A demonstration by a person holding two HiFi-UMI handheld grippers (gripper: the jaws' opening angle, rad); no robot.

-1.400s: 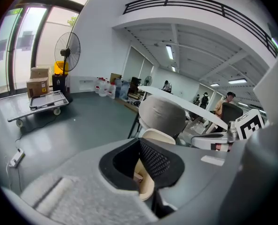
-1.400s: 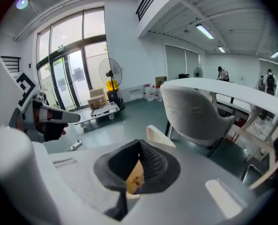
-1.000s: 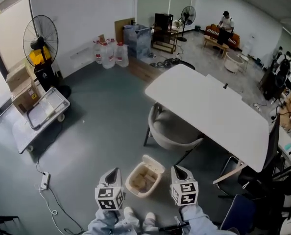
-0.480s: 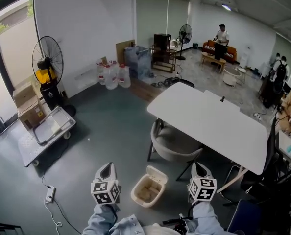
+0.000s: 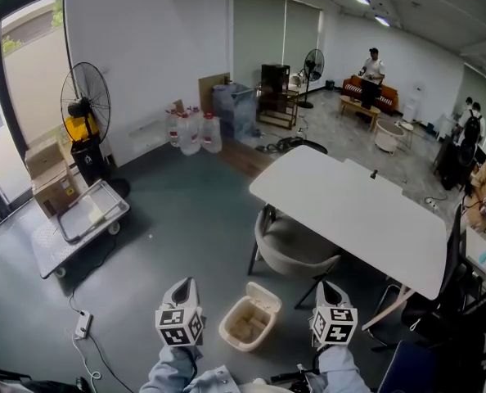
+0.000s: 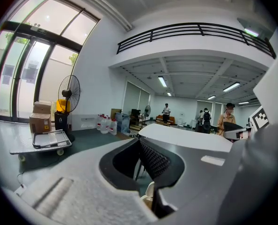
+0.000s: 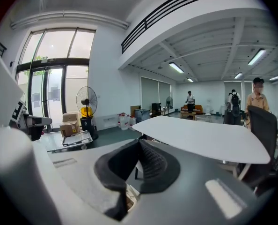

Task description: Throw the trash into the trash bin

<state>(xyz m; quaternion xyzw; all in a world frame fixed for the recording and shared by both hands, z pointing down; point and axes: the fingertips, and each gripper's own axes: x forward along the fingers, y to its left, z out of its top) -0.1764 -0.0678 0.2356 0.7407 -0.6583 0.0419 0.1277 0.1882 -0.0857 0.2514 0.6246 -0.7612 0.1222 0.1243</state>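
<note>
A small cream trash bin [image 5: 247, 326] stands on the grey floor with its lid [image 5: 264, 295] tipped open at the back and brownish trash inside. My left gripper [image 5: 187, 285] hangs to the bin's left and my right gripper [image 5: 320, 286] to its right, both above the floor and apart from the bin. Each has its jaws shut with nothing between them. In the left gripper view the left gripper [image 6: 139, 140] shows a sliver of the bin [image 6: 149, 197] below its pads. The right gripper [image 7: 140, 141] shows the bin [image 7: 130, 196] the same way.
A white table [image 5: 349, 211] with a grey tub chair [image 5: 292, 248] under it stands just beyond the bin. A black chair [image 5: 427, 354] is at the right. A flat cart [image 5: 83, 219], a standing fan [image 5: 86, 105], boxes and a power strip [image 5: 83, 324] lie to the left.
Both grippers have risen, and the head view has lifted with them, so the bin looks smaller and lower. The jaws stayed shut and empty.
</note>
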